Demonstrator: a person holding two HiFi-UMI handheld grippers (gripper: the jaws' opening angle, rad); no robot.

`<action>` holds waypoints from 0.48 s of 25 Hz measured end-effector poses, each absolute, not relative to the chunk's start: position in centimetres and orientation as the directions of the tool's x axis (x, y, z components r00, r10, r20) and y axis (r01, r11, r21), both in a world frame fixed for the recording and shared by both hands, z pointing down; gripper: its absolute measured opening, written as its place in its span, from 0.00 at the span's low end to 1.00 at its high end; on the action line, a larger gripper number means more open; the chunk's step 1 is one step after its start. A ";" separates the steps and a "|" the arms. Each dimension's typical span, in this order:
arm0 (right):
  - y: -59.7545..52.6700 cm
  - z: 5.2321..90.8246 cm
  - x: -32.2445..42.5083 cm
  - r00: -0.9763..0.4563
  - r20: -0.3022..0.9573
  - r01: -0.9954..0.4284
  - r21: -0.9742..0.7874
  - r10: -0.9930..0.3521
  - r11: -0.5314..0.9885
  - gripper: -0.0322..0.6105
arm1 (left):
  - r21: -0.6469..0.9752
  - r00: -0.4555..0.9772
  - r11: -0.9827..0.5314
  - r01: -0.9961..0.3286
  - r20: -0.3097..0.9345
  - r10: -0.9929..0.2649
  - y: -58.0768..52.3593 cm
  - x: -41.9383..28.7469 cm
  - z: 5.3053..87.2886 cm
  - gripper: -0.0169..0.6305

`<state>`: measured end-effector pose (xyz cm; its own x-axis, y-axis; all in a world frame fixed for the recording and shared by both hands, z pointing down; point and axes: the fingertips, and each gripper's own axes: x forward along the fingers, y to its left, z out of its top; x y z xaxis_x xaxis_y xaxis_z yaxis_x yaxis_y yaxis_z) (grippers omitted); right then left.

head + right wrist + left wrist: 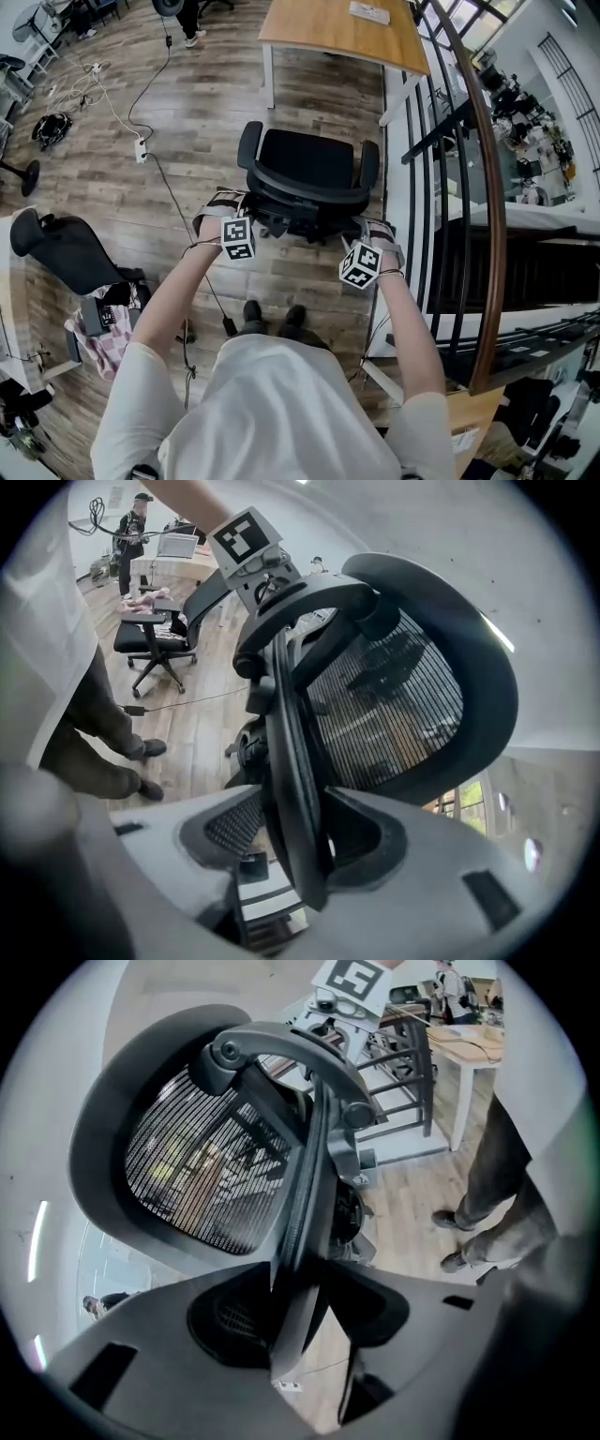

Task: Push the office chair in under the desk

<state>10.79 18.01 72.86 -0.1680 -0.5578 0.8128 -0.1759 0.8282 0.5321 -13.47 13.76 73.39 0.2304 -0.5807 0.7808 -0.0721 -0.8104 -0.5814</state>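
The black office chair (pixel 309 164) stands on the wood floor, its seat facing the wooden desk (pixel 328 28) at the top of the head view. The chair's mesh backrest (pixel 202 1162) (pixel 394 705) is nearest me. My left gripper (pixel 223 202) (pixel 300 1307) straddles the left part of the backrest's top rim; the rim runs between its jaws with a sliver of floor beside it. My right gripper (pixel 375 230) (pixel 300 836) straddles the right part of the rim in the same way. Neither visibly clamps the rim.
A metal railing (pixel 459 141) with a wooden handrail runs close along the chair's right. A second black chair (pixel 61 248) sits at the left. A power strip (pixel 141 148) and cables lie on the floor left of the chair. My feet (pixel 272 317) stand just behind it.
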 end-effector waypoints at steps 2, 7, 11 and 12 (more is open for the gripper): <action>17.8 73.3 11.0 -0.157 0.816 -0.163 0.534 -0.556 0.830 0.36 | -0.586 0.229 -0.807 -0.071 0.778 -0.585 13.7 -13.4 73.5 0.29; 17.4 74.0 11.5 -0.143 0.814 -0.153 0.545 -0.564 0.825 0.36 | -0.594 0.242 -0.802 -0.066 0.770 -0.590 13.8 -13.0 73.7 0.28; 16.7 74.1 11.7 -0.141 0.813 -0.145 0.547 -0.565 0.824 0.30 | -0.592 0.244 -0.805 -0.047 0.774 -0.584 13.7 -12.8 73.9 0.27; 16.6 74.1 11.7 -0.144 0.814 -0.141 0.546 -0.563 0.826 0.30 | -0.591 0.240 -0.806 -0.042 0.777 -0.582 13.7 -12.8 73.9 0.27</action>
<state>11.73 16.61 74.07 -0.1445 -0.5629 0.8138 -0.1410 0.8257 0.5461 -12.78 13.68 73.89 0.2403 -0.5821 0.7768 -0.0424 -0.8058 -0.5907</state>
